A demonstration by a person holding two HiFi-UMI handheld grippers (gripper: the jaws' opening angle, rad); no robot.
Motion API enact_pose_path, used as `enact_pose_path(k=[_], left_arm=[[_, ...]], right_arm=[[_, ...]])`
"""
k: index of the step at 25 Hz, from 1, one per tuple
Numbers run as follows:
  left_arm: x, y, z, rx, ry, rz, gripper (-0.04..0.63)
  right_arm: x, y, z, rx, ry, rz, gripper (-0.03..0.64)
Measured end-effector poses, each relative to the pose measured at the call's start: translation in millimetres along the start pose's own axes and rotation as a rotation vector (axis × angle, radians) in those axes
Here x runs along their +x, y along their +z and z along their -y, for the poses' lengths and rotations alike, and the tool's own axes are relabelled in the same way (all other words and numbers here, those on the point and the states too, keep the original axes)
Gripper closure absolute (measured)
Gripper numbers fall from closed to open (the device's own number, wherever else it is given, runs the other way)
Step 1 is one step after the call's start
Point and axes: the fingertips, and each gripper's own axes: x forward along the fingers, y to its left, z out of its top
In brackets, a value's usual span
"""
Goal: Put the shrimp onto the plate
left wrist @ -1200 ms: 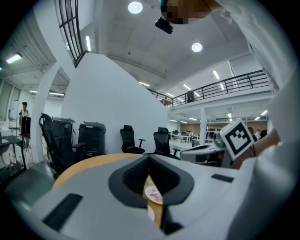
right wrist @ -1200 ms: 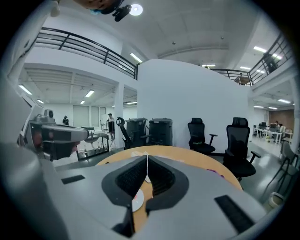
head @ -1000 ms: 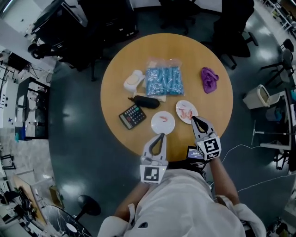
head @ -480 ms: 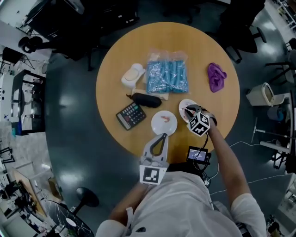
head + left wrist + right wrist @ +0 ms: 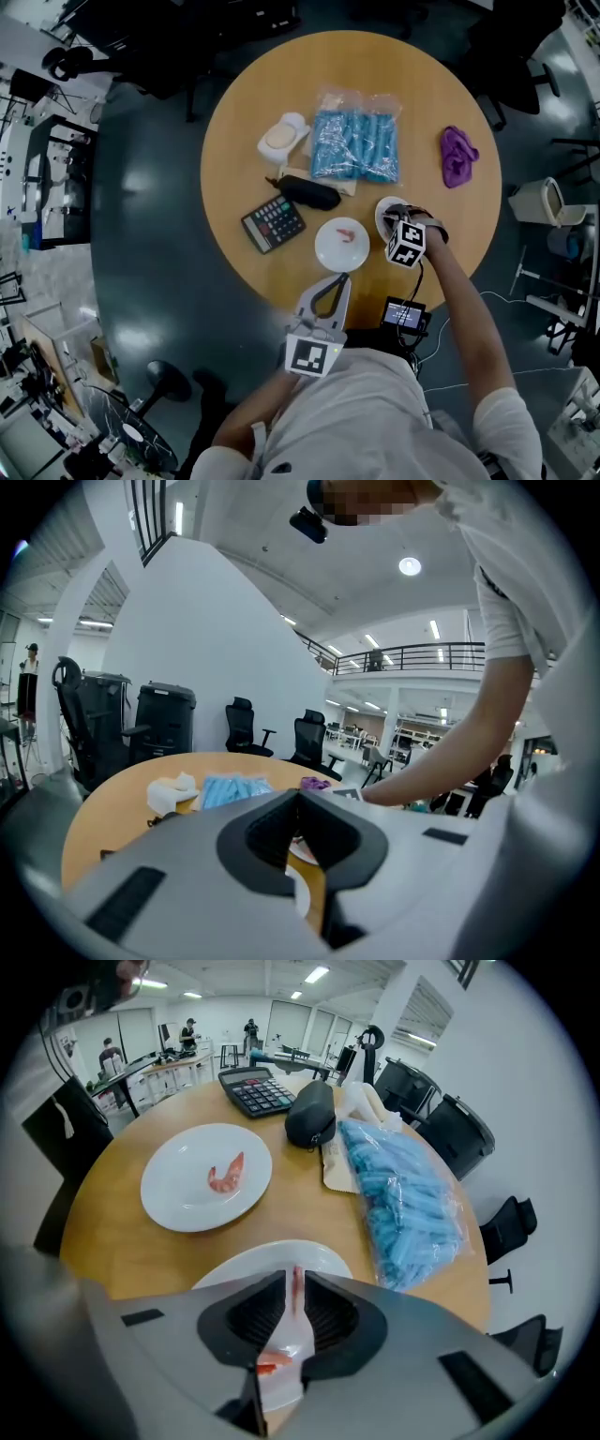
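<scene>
Progress looks partial: one shrimp (image 5: 226, 1174) lies on the far plate (image 5: 178, 1196) ahead-left of the right tool (image 5: 296, 1281), whose jaws pinch a second shrimp (image 5: 297, 1290), not yet carried over; left tool (image 5: 298, 801) closed, empty.

1. Mid table (image 5: 234, 141): bag (image 5: 355, 147), pouch (image 5: 311, 192) just before it.
2. Left of pouch: calculator (image 5: 273, 223).
3. Near front edge: plate (image 5: 333, 255) bearing shrimp (image 5: 347, 232); second plate (image 5: 253, 1262) just right.
4. Far right: cloth (image 5: 458, 156).
</scene>
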Motion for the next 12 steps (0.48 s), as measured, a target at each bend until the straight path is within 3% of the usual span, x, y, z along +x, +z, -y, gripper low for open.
enact_pose_path(k=[9, 12], left_arm=[[-7, 0, -4, -0.005, 0.013, 0.005, 0.588], [-9, 1, -7, -0.021, 0.027, 0.004, 0.588]], right_arm=[[8, 1, 9, 0.001, 0.010, -0.043, 0.535], [12, 0, 4, -0.004, 0.035, -0.044, 0.568]])
